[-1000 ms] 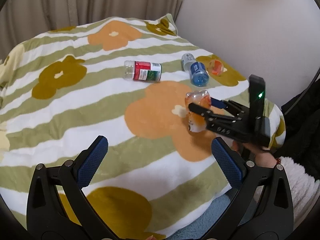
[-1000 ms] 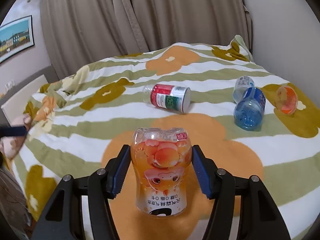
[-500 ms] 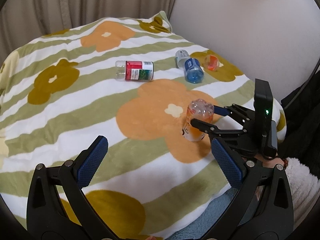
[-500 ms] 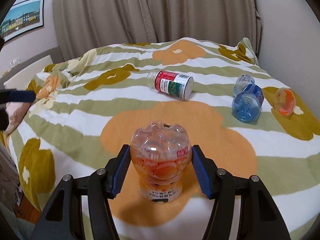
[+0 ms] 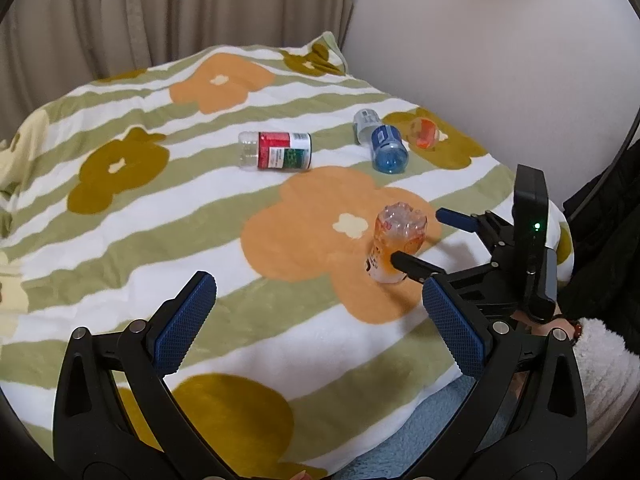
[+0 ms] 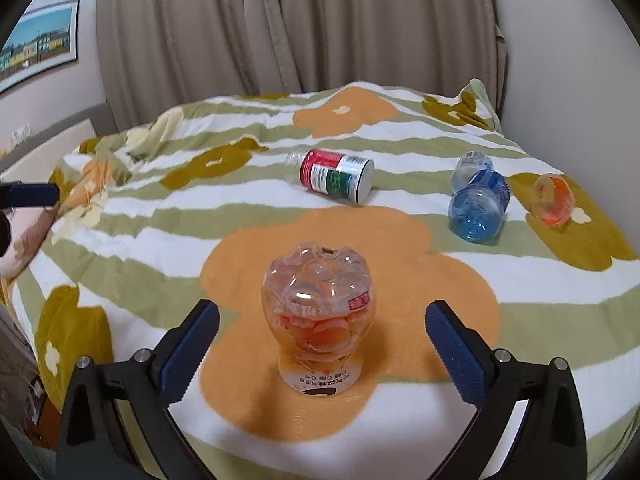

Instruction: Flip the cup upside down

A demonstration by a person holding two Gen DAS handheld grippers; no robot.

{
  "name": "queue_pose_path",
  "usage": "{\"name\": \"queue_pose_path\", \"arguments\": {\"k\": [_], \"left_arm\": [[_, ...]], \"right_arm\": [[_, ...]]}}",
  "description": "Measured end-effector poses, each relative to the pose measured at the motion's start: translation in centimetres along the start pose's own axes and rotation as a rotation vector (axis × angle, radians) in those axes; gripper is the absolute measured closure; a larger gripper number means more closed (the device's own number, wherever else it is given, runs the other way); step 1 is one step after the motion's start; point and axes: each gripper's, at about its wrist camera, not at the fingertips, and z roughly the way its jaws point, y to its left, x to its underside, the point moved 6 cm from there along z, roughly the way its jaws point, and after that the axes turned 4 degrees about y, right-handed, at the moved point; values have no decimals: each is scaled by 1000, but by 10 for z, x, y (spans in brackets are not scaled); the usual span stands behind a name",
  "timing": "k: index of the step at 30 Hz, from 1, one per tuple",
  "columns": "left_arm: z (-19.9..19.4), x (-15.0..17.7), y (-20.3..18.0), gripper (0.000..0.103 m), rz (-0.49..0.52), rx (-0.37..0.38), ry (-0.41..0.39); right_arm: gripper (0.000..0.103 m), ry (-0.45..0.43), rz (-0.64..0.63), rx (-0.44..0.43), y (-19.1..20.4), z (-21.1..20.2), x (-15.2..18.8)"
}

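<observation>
My clear peach-print cup (image 6: pixel 318 320) stands inverted (label upside down) between my right gripper's (image 6: pixel 320 344) spread pads, untouched; left gripper (image 5: pixel 316 320) gapes empty; mouth hidden

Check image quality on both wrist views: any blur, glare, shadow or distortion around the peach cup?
Left wrist: sharp, strong fisheye bowing and dark corners; the cup is small, partly hidden by the right tongs.
Right wrist: soft overall; the cup shows specular glints on its clear upturned base and throws a soft shadow on the blanket; curtains bow at the frame edges.
</observation>
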Motion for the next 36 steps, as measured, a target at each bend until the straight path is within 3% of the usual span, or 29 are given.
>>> {"name": "queue_pose_path", "arguments": {"k": [4,7,10,14,17,26,36], "left_arm": [[-14,-2,-4,0,3,-7,-38],[-33,-6,-8,0,12,-26,-112],[-63,-18,-16,0,39,-42,-234],[-109,-40,-33,0,91,-48,-427],[-137,-56,-47,0,120,-55,-536],[-157,-53,-63,0,89,-19,-583],[-154,-52,-70,0,121,-39,-578]], "right_arm": [[0,-47,-8,33,3,-30,-6],[0,-60,22,46,7,-63,-17],[0,-145,30,176,16,-126,-41],[0,-352,72,340,29,-217,-69],[0,-385,86,434,35,-251,-78],[0,-378,139,566,36,-273,-55],[0,-410,168,570,34,-283,-54]]}}
